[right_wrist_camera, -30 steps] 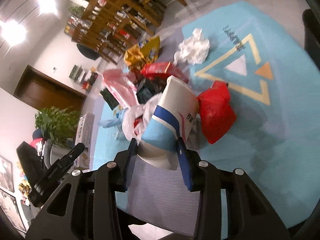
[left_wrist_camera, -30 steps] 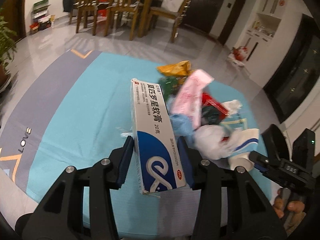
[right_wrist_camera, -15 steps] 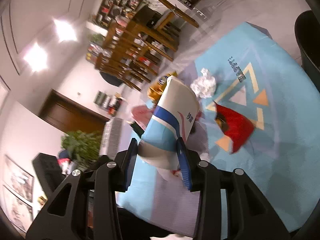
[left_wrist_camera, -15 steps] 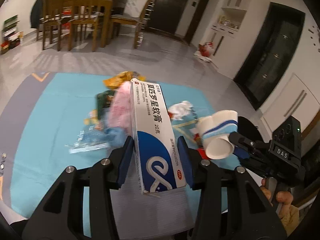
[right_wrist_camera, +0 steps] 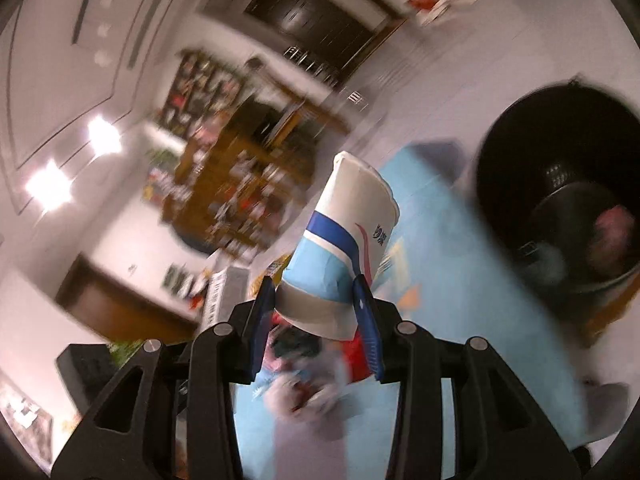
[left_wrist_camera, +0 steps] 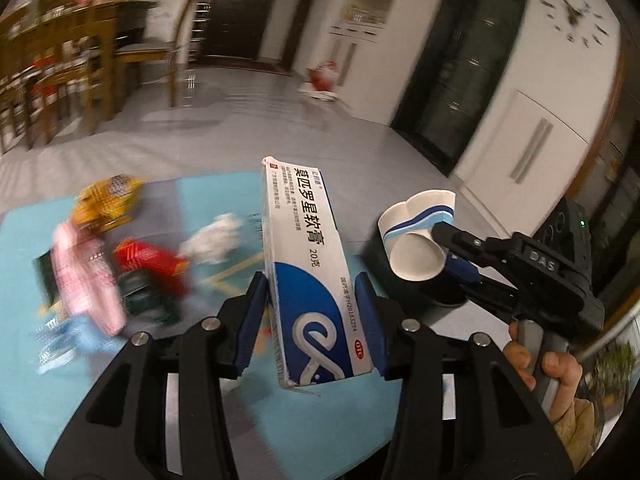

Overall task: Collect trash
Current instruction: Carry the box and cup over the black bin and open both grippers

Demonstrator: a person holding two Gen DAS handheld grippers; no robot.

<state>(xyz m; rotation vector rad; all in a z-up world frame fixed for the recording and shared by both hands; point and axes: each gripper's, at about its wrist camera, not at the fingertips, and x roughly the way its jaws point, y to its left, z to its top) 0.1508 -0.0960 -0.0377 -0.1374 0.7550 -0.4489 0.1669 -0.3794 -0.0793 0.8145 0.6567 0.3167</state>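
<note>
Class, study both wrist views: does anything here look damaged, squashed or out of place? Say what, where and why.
Yes. The paper cup clamped in the right gripper is crushed: its rim is pinched out of round. Loose wrappers and a crumpled tissue litter the blue mat, outside the black bin.

White-blue ointment box (left_wrist_camera: 312, 276) upright at 6 o'clock; crushed paper cup (right_wrist_camera: 344, 248) tilted at 6 o'clock; black bin (right_wrist_camera: 560, 208) at 3 o'clock.

A box (left_wrist_camera: 316, 276) sits between the left tongs (left_wrist_camera: 316, 320); right of it, the right tongs (right_wrist_camera: 320, 320) pinch a cup (right_wrist_camera: 344, 240). Wrappers (left_wrist_camera: 120, 264) litter the rug (left_wrist_camera: 48, 392) (left, below); a bin (right_wrist_camera: 560, 208) stands right.
</note>
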